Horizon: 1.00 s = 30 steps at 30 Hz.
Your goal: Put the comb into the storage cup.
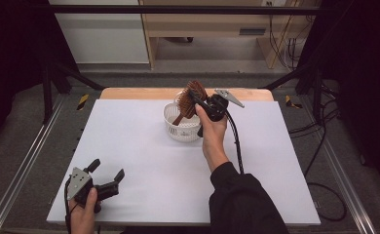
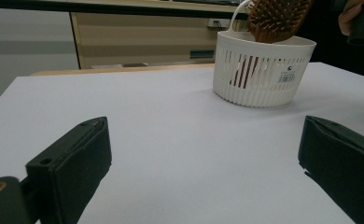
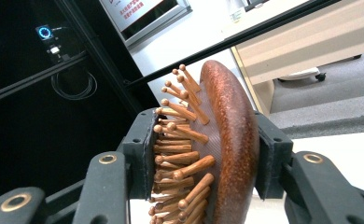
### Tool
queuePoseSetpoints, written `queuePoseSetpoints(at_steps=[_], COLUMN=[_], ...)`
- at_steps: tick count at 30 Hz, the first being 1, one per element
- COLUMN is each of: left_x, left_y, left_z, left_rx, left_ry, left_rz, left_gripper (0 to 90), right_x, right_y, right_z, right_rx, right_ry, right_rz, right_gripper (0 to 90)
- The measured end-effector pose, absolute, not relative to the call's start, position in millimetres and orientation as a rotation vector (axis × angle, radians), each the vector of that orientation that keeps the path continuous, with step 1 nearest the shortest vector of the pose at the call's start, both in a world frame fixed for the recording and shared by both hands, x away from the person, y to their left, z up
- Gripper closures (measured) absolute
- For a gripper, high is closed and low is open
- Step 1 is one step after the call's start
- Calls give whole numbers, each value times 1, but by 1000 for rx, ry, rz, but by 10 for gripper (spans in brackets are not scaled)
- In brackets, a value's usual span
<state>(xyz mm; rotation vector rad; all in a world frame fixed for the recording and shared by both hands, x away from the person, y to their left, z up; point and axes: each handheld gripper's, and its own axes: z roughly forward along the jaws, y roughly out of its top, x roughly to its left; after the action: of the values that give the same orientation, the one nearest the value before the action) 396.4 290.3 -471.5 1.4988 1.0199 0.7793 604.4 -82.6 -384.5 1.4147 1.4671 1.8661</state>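
Note:
A brown wooden hairbrush [image 1: 190,99] with wooden pins stands tilted in a white slotted basket [image 1: 176,127], handle down inside it. My right gripper [image 1: 192,93] is shut on the brush head [image 3: 217,140], one pad on the pins and one on the smooth back. The left gripper view has the basket [image 2: 259,77] at the far right of the table with the brush head [image 2: 276,18] sticking out above its rim. My left gripper [image 1: 107,170] rests near the table's front left corner, jaws open with nothing between them [image 2: 203,158].
The white table top [image 1: 129,146] has a wooden strip along its far edge. Black frame posts stand at both far corners. A wooden cabinet [image 1: 207,29] and loose cables [image 1: 324,146] are on the floor beyond and to the right.

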Motion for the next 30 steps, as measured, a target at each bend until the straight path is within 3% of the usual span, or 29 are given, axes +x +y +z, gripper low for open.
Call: queuePoseSetpoints(at_steps=[30], left_x=[396], left_y=[290], left_z=[-472], left_rx=[1498], left_ry=[1021], left_rz=[783], left_gripper=[27], right_x=[605], right_y=[-81], right_z=[-386], right_rx=[1409], right_ry=[1484], right_rz=[1870], right_gripper=[500])
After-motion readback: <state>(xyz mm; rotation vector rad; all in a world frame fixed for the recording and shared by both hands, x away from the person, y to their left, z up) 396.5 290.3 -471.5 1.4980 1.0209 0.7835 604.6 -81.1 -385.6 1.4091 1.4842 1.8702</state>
